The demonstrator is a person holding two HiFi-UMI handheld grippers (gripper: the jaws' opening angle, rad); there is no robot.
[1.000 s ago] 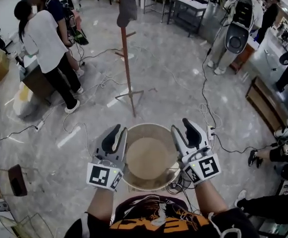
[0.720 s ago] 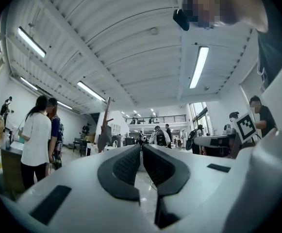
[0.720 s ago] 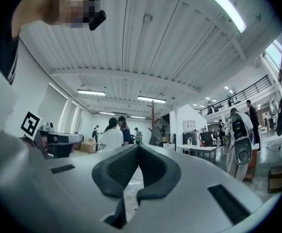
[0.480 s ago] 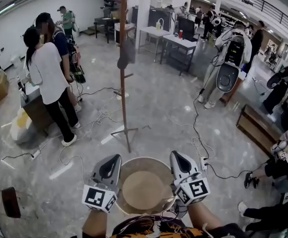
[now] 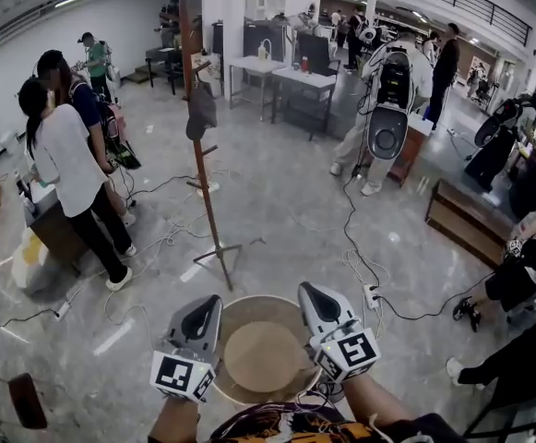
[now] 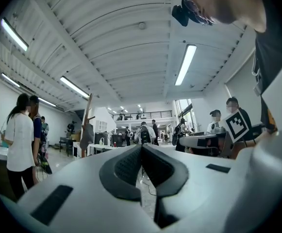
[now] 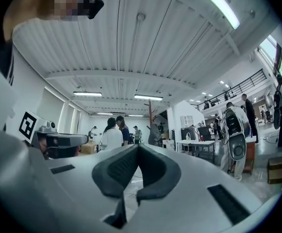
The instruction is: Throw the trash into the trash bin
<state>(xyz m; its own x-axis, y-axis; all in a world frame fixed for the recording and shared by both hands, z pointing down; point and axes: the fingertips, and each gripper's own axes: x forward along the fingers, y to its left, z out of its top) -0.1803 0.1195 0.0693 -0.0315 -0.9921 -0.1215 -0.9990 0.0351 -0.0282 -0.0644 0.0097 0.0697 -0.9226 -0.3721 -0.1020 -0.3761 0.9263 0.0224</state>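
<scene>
**Both Tongs Closed and Empty Over the Bin**

The trash bin (image 5: 260, 299) stood on the pale stone floor (image 5: 286, 210) right in front of the person, round and open-topped, with a tan inside. In the head view it lay between the 2 tongs. The left gripper (image 5: 205, 310) sat over its left rim and the right gripper (image 5: 315, 298) over its right rim. Whether either one touched the rim could not be told.

Each gripper pointed forward, away from the person, roughly level. In the left gripper view the dark pads (image 6: 126, 166) met face to face with nothing between them. In the right gripper view the pads (image 7: 119, 171) were pressed together the same way, also on nothing. No trash could be made out inside the bin.

Beyond the bin rose a wooden coat stand (image 5: 205, 183) with a dark item hanging on it. 2 people (image 5: 65, 164) stood close together at the far left. Black cables (image 5: 355, 238) trailed across the floor to a power strip (image 5: 371, 296) just right of the right gripper.
</scene>
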